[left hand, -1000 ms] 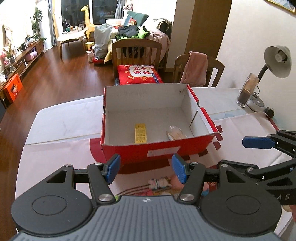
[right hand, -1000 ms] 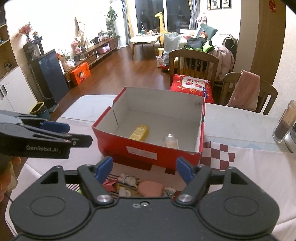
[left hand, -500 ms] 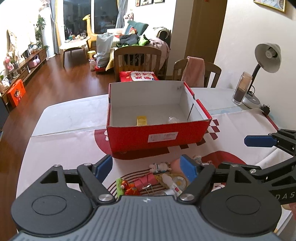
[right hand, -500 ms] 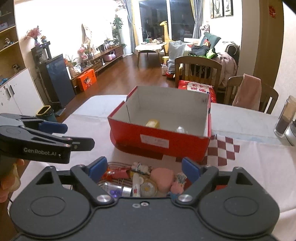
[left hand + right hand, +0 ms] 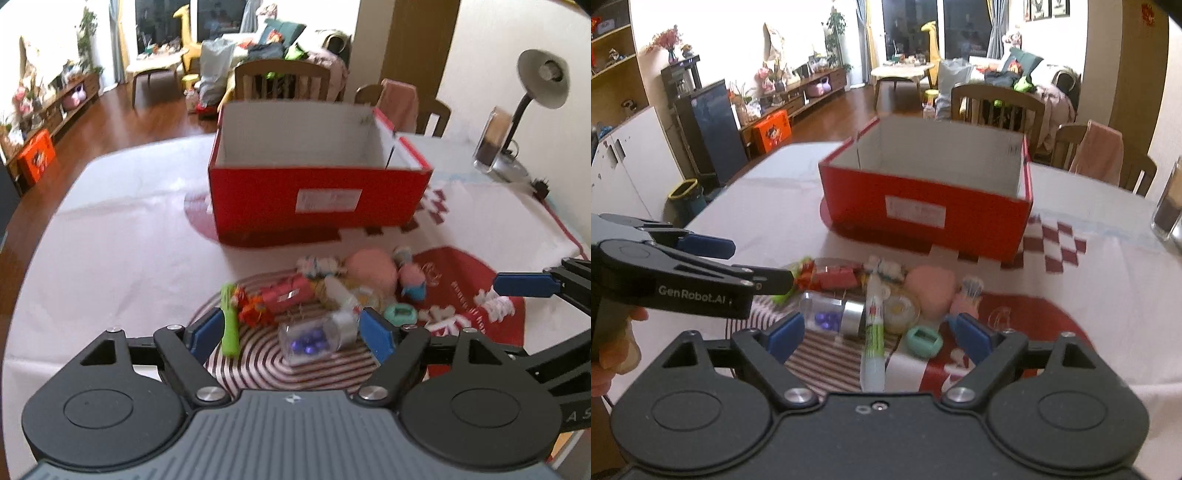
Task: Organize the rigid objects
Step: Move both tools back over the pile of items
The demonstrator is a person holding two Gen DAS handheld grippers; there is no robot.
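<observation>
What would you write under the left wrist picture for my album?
Open left gripper over a clear jar amid small toys, red box behind.

Table layout: box [image 5: 317, 201] at 12 o'clock, small-item pile in front.
Jar [image 5: 314, 338] nearest; tube [image 5: 873, 332] at its 3 o'clock (lamp [image 5: 532, 96] far at 2 o'clock).

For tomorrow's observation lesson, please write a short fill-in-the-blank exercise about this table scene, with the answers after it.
1. The cardboard box is ____ outside.
2. The clear jar holds small ____ beads.
3. The left gripper has its jaws ____.
4. The pile of small things lies ____ the box.

Answers: red; purple; open; in front of
</observation>
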